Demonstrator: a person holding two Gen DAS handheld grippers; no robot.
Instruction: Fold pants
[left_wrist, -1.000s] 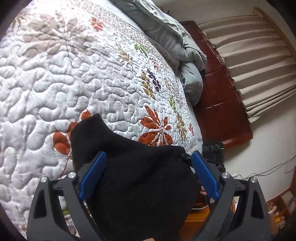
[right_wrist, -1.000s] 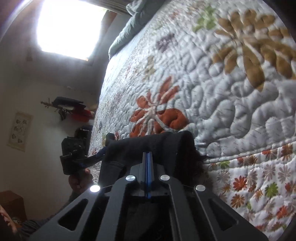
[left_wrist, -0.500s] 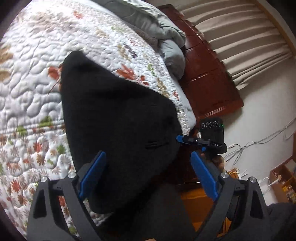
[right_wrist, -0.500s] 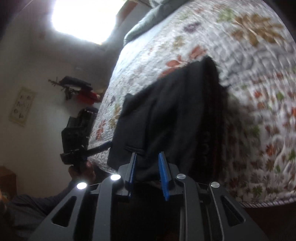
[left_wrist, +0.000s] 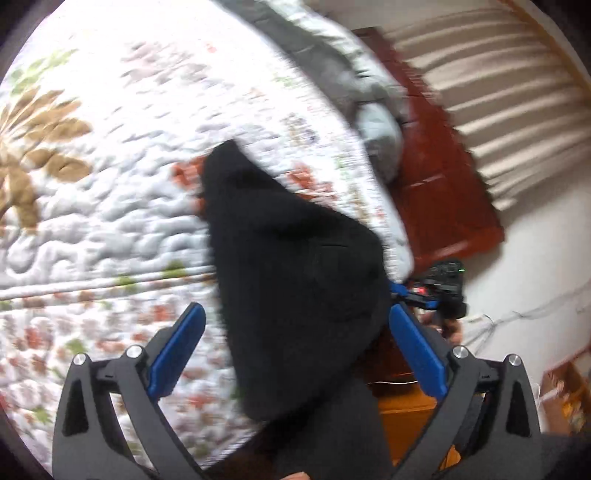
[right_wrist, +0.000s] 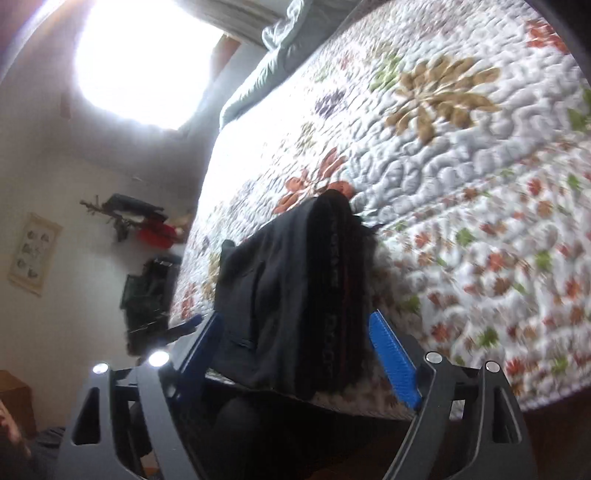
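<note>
The black pants (left_wrist: 295, 266) lie folded in a thick bundle on the floral quilt (left_wrist: 110, 221), close to the bed's near edge. My left gripper (left_wrist: 295, 308) straddles them with its jaws opening wide; its blue fingers (left_wrist: 177, 350) do not press the cloth. In the right wrist view the same pants (right_wrist: 295, 280) lie between the jaws of my right gripper (right_wrist: 295, 316), which are opening and stand clear of the fabric. From the left view the right gripper (left_wrist: 436, 291) shows past the pants' right corner, with a hand under it.
A grey duvet (left_wrist: 369, 110) is bunched at the head of the bed against a red-brown headboard (left_wrist: 443, 192), with pleated curtains (left_wrist: 498, 92) behind. An orange wooden cabinet (left_wrist: 406, 410) stands below the bed edge. A bright window (right_wrist: 140, 55) glares at the upper left.
My right gripper's jaws have gone from shut on the pants to wide apart. Both grippers have drawn back toward the bed edge, and the pants now lie on the quilt.
</note>
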